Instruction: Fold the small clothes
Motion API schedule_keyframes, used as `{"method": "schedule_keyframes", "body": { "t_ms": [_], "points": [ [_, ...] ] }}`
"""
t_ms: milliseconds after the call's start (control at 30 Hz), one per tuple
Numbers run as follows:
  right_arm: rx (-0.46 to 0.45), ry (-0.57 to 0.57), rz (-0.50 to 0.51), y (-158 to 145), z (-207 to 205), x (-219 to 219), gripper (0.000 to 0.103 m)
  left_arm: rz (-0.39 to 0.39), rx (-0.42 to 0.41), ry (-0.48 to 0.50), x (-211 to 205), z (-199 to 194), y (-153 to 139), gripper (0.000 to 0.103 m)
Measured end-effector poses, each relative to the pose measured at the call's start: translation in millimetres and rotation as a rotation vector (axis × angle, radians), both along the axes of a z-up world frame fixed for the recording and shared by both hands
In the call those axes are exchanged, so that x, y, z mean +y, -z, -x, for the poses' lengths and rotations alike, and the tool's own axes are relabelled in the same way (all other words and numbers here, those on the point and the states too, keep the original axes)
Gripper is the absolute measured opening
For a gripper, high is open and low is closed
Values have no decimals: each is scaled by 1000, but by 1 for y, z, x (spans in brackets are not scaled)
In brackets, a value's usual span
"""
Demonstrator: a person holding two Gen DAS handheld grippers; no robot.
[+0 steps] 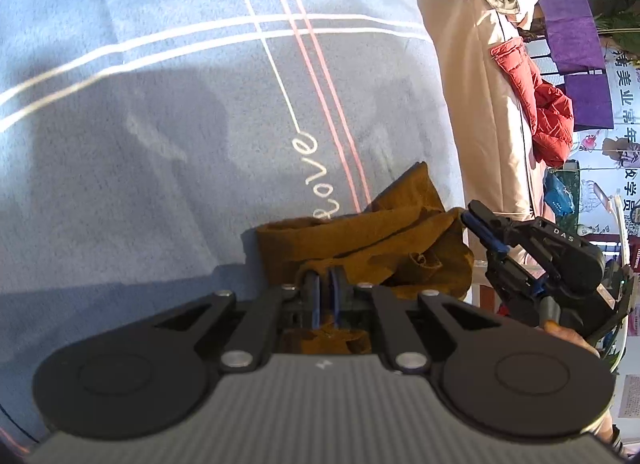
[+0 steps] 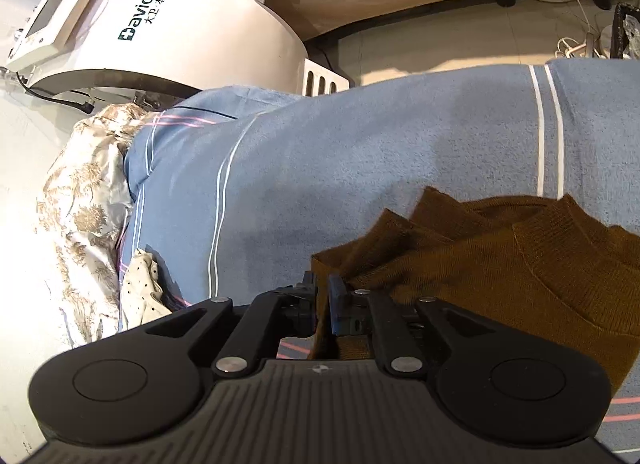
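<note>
A small brown knit garment lies bunched on a blue blanket. My left gripper is shut on a fold of the garment at its near edge. In the left wrist view my right gripper comes in from the right and touches the garment's right end. In the right wrist view the garment spreads to the right, with its ribbed neckline up. My right gripper is shut on the garment's left edge, with brown cloth between the pads.
The blue blanket has white and pink stripes and covers a bed. A white machine marked "David B" stands beyond it. A floral cloth and a dotted cloth lie at the bed's left. A beige curtain and a red jacket hang on the right.
</note>
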State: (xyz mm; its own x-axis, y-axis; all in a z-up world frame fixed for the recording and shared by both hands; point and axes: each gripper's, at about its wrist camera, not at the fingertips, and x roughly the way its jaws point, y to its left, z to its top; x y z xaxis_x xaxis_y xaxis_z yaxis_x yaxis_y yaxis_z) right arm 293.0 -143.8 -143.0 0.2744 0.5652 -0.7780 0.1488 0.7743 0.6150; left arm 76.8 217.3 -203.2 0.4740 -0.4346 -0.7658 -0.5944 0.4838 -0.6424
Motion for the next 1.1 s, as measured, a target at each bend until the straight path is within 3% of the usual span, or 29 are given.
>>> {"method": "schedule_keyframes", "body": {
  "t_ms": [200,300,367,533,633,667,733,867,900,967,1100],
  "points": [
    [-105,-19,34,-13,3,2,21,-62,-20,23,7,-1,-8,7],
    [-172,-47,33,-25,7,-2,29,-168,-36,10,16,2,-20,31],
    [-204,-85,43,-31,12,-5,30,-218,-58,9,22,4,-29,34],
    [-222,-238,139,-31,32,-10,30,-268,-182,213,-8,5,-55,27],
    [-174,-348,93,-20,47,-4,30,-275,-215,372,-44,9,-59,26],
    [-150,-382,64,-17,51,0,30,-312,-217,422,-56,12,-59,25],
    [-150,-448,102,-15,57,14,31,-399,-218,493,-74,16,-56,25],
    [-196,-489,154,-17,57,35,52,-562,-257,558,-86,18,-58,29],
    [-200,-476,145,-19,53,39,62,-595,-270,591,-88,17,-58,30],
    [-203,-451,147,-21,44,47,72,-629,-275,661,-94,14,-55,30],
    [-191,-425,157,-23,34,56,74,-626,-260,770,-96,9,-47,26]
  ]
}}
